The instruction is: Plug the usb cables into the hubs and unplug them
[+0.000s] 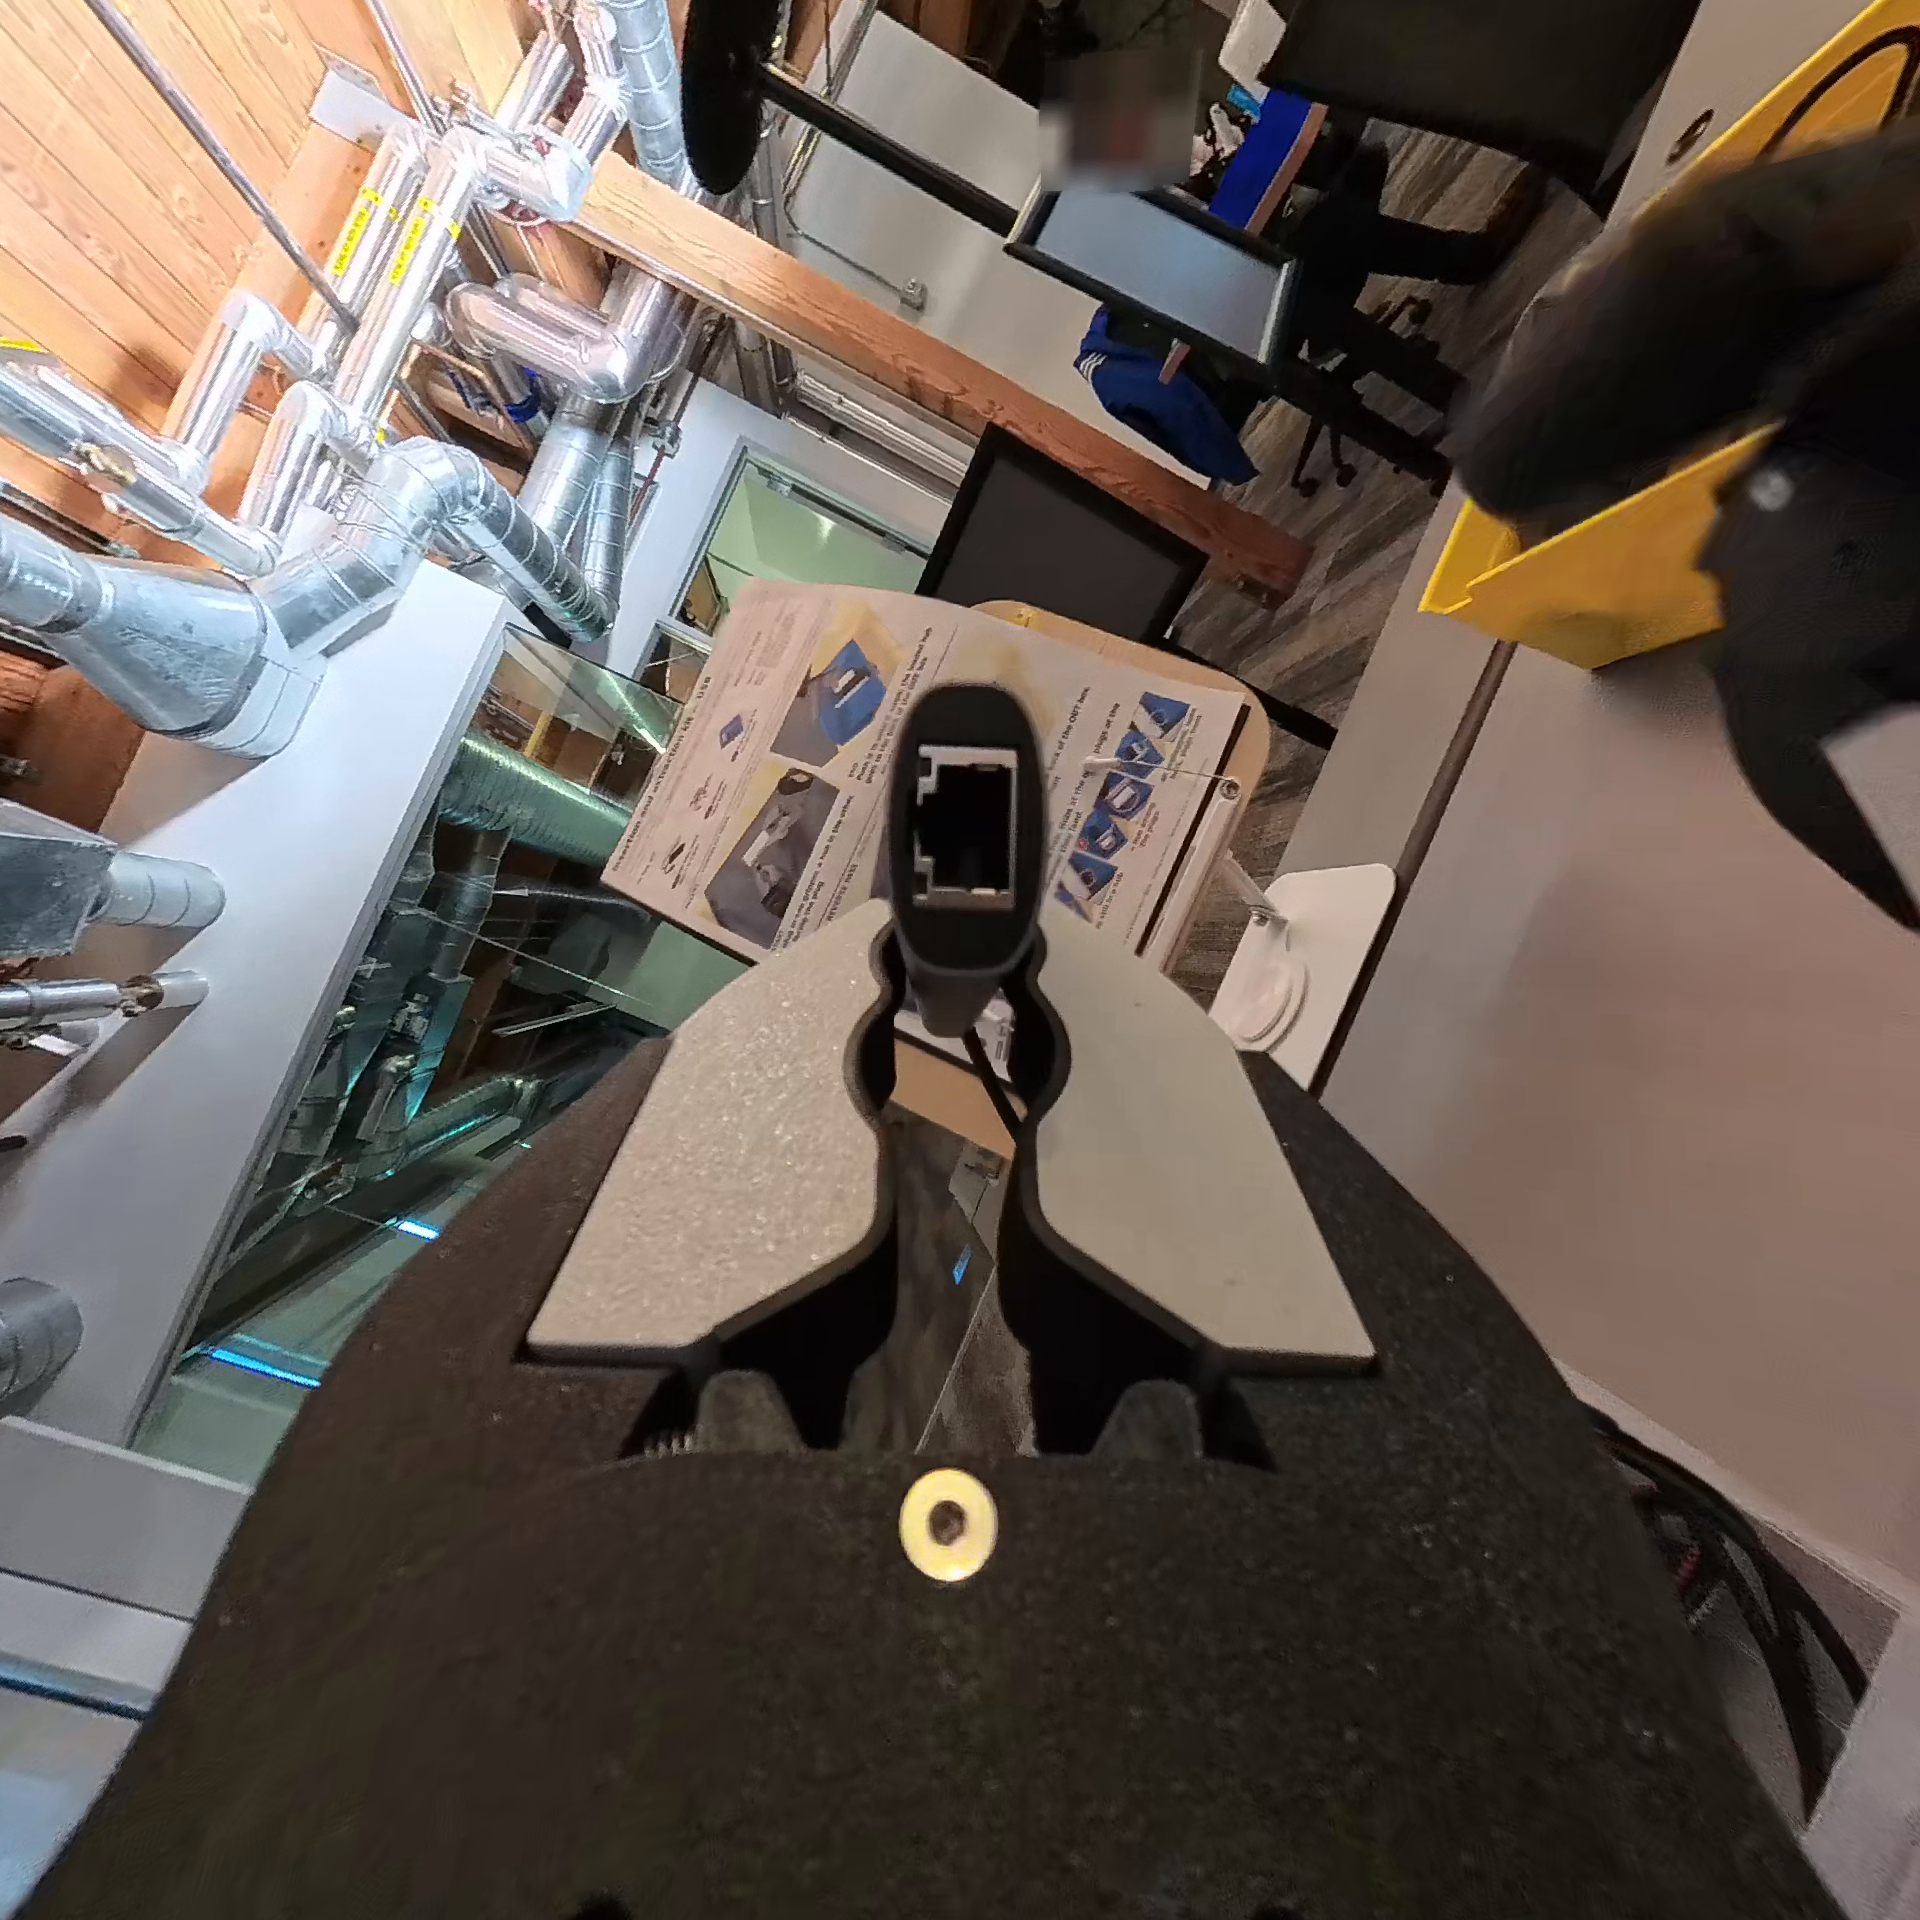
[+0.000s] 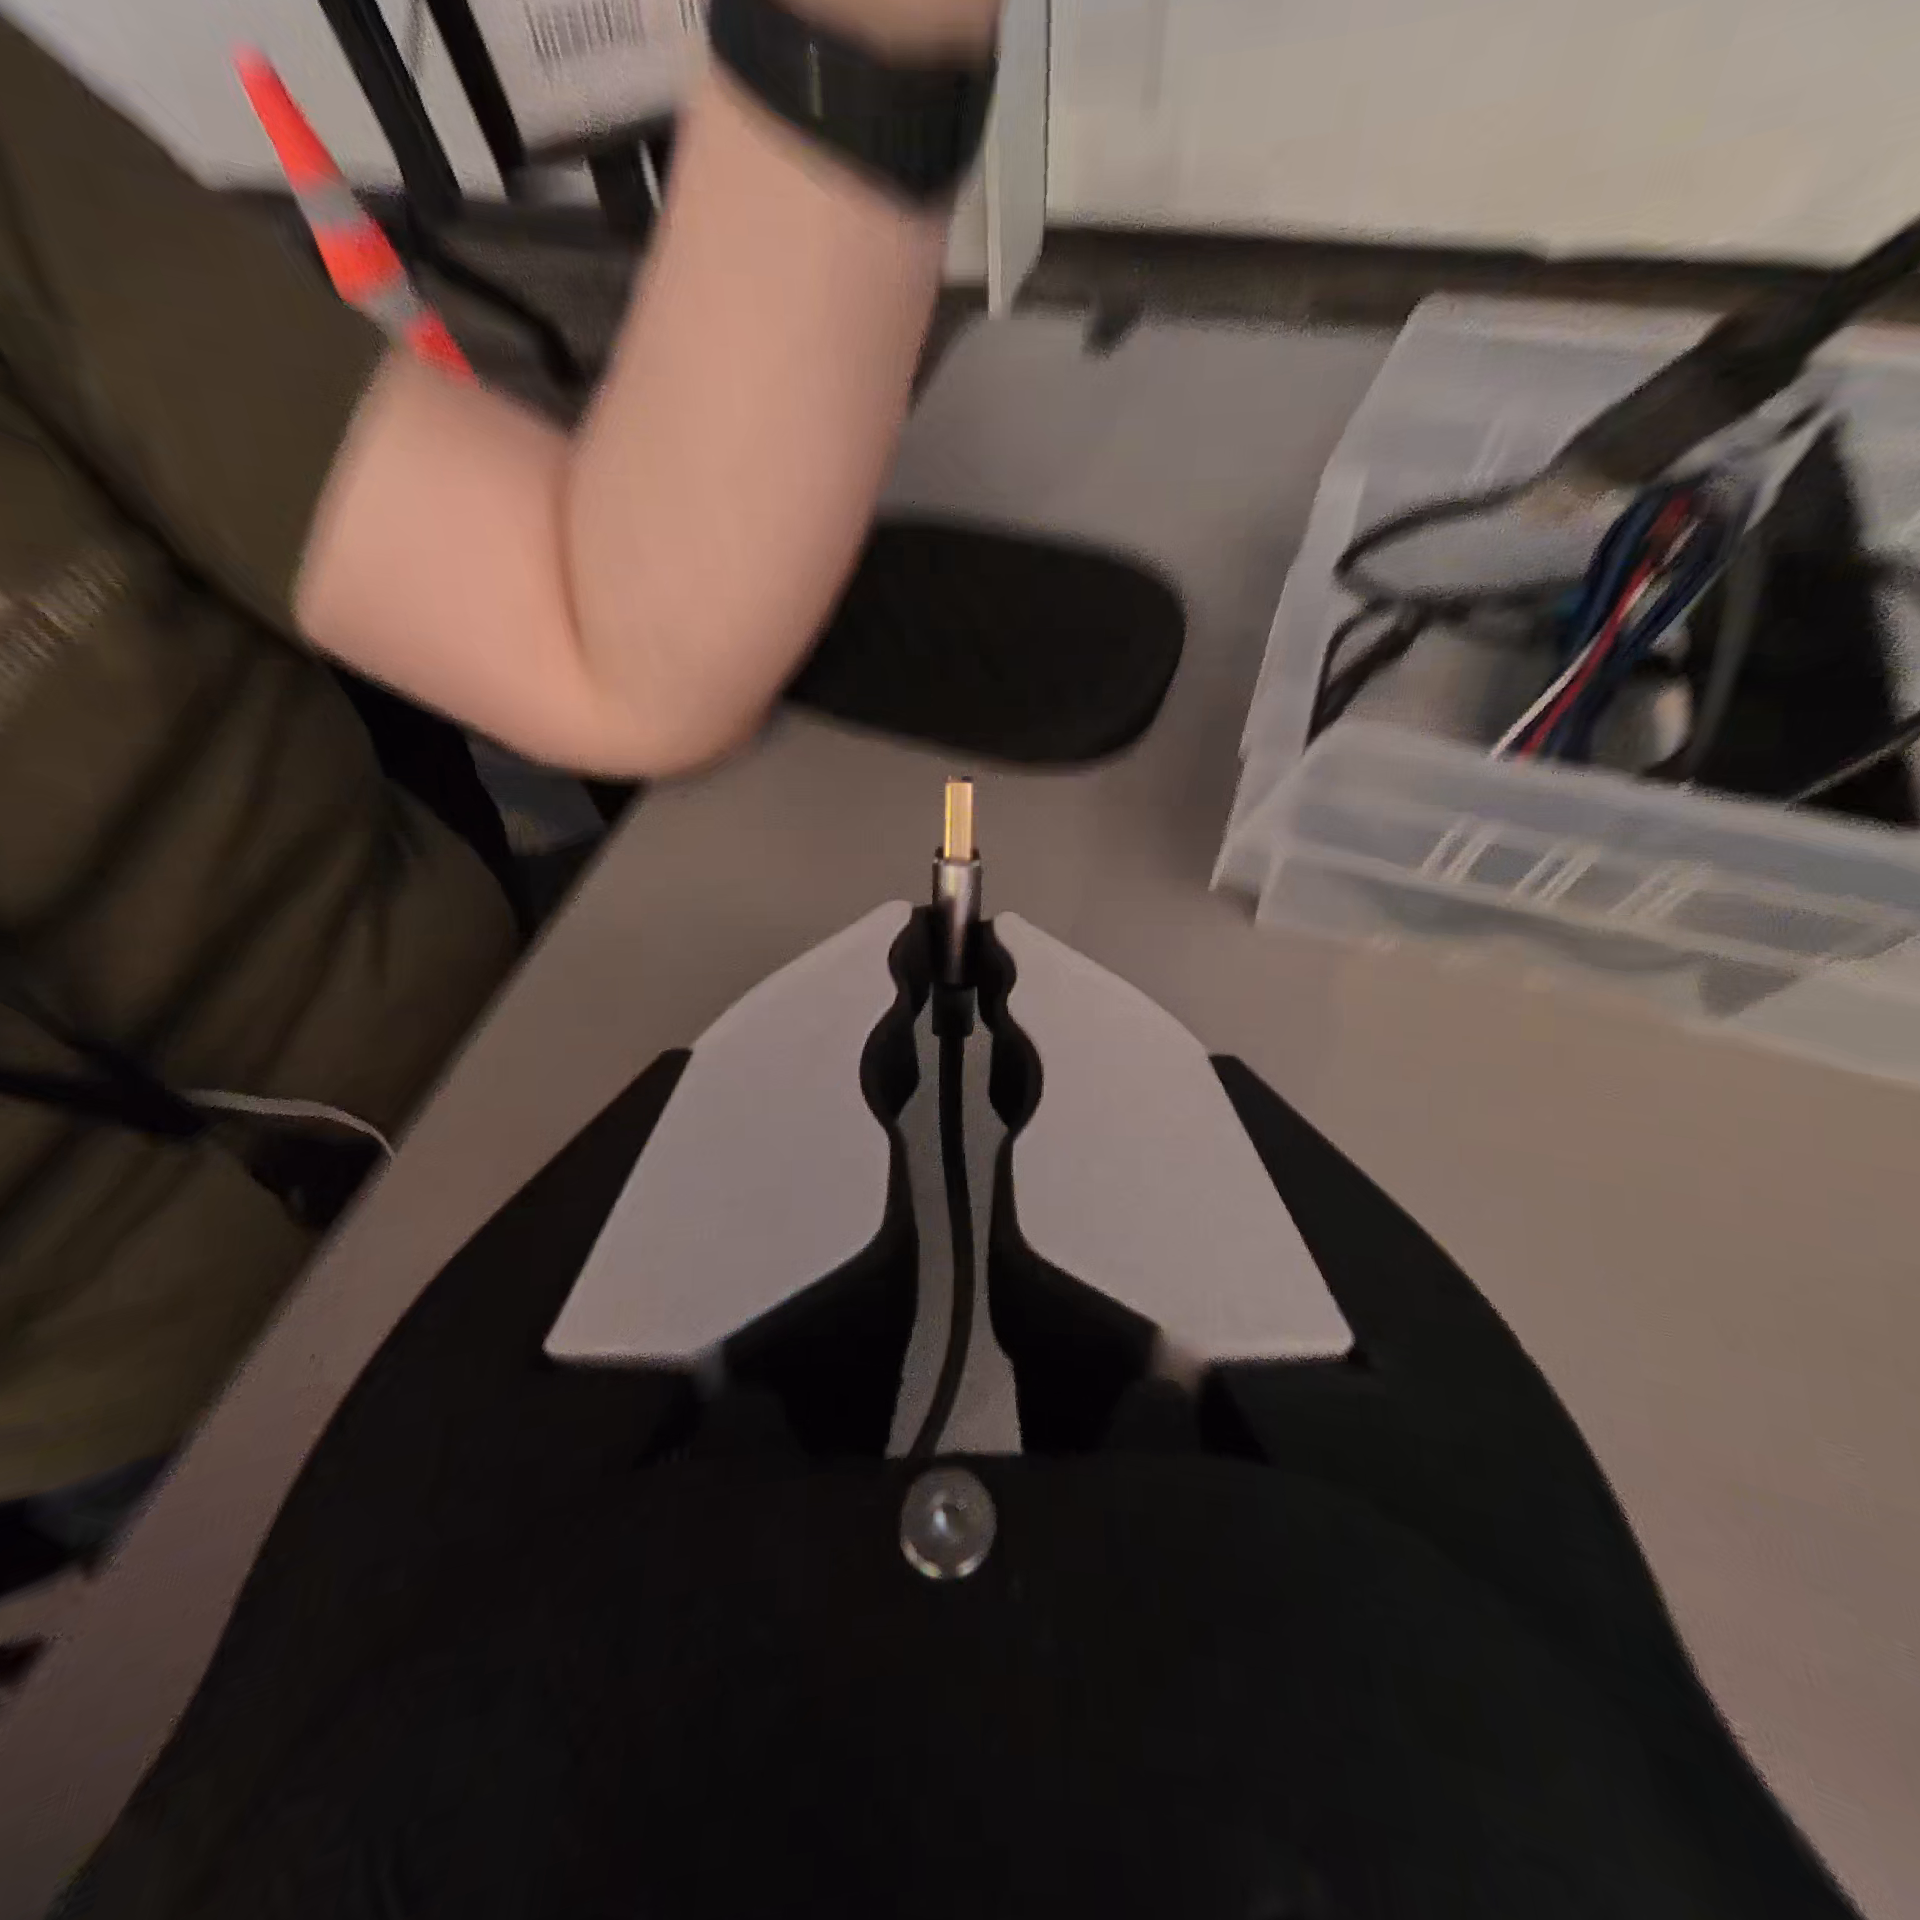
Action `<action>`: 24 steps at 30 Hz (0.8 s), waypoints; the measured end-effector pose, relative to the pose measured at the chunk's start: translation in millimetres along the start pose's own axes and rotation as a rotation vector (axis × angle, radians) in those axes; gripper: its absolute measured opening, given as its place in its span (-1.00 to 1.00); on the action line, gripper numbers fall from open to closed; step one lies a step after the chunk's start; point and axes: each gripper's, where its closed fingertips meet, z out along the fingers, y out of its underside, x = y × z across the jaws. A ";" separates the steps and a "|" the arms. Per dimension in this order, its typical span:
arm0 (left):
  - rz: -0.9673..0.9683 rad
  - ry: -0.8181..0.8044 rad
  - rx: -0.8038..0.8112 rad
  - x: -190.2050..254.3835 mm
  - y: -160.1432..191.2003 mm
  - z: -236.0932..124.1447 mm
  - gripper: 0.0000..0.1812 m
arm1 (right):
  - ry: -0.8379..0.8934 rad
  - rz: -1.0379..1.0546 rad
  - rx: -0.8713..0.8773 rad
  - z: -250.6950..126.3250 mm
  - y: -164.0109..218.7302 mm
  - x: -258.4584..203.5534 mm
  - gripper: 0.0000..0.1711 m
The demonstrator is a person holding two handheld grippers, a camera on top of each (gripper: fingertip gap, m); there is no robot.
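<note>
Overhead, hub in left tongs

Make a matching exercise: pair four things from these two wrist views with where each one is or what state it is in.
Things
1. hub
2. USB plug
3. clear bin
4. printed sheet

Places or states
A. on the table, holding loose wires
B. clamped in the left gripper, open port toward the camera
C. propped up behind the hub
D. held by the right gripper, gold tip pointing away, unplugged

Pairs: 1-B, 2-D, 3-A, 4-C
</note>
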 end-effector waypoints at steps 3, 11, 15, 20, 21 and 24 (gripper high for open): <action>0.014 -0.023 0.026 -2.9 -2.3 -3.0 -0.81 | -0.006 0.056 0.118 -31.5 -51.9 5.2 -0.91; 0.069 -0.009 0.177 18.8 -37.2 11.4 -0.81 | -0.229 0.289 0.340 -83.7 -110.2 -29.9 -0.90; 0.129 0.058 0.307 45.6 -58.4 20.1 -0.81 | -0.341 0.474 0.428 -98.6 -115.8 -39.1 -0.91; 0.131 0.103 0.379 56.1 -66.1 14.2 -0.81 | -0.363 0.530 0.407 -102.9 -109.6 -37.0 -0.91; 0.125 0.101 0.391 53.8 -67.2 10.9 -0.81 | -0.379 0.545 0.407 -105.2 -109.7 -38.3 -0.91; 0.117 0.144 0.439 52.2 -73.8 0.7 -0.81 | -0.428 0.576 0.416 -112.2 -111.7 -41.9 -0.91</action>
